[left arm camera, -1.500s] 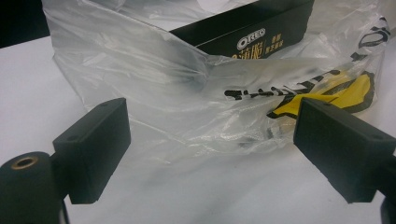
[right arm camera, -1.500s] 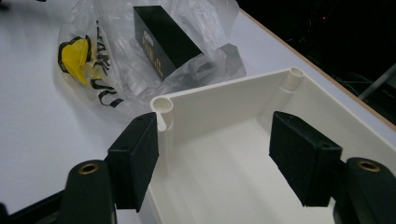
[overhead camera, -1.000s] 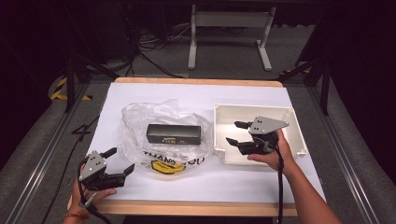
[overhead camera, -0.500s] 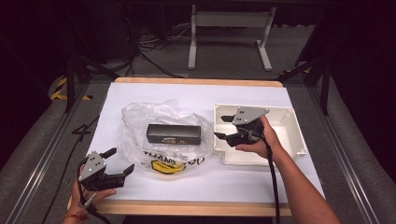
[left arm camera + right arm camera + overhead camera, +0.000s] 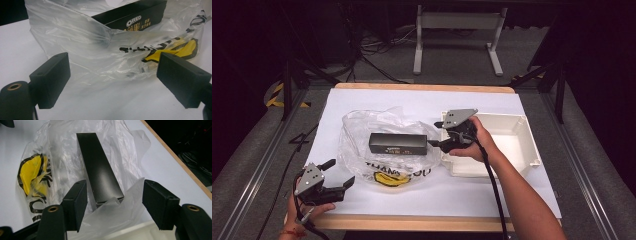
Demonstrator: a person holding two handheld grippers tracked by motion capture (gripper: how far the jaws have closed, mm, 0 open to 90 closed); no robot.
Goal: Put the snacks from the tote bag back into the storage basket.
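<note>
Two grippers work over a white-covered table (image 5: 362,100), one in each of the person's hands. On the sheet lies a crumpled clear plastic bag (image 5: 377,130) with black lettering and a yellow mark, and a long black box (image 5: 398,143) rests lengthwise in the middle of it. The left gripper view reads "OREO" on the side of that box (image 5: 135,15), seen through the film.

Right of the bag, just beside it, stands a shallow white tray (image 5: 524,145). The right gripper (image 5: 435,134) is held over the tray's left edge and points leftward at the near end of the box. Its jaws have just opened a little — in the right gripper view they stand apart on either side of the box's end (image 5: 100,170), with a fold of bag plastic (image 5: 120,217) rising between them. The pads do not press on the box; whether they brush the film I cannot tell.

The left gripper (image 5: 338,174) sits low at the table's front left corner, well apart from the box — its jaws spread wide and empty, aimed at the bag's near edge (image 5: 100,60).
</note>
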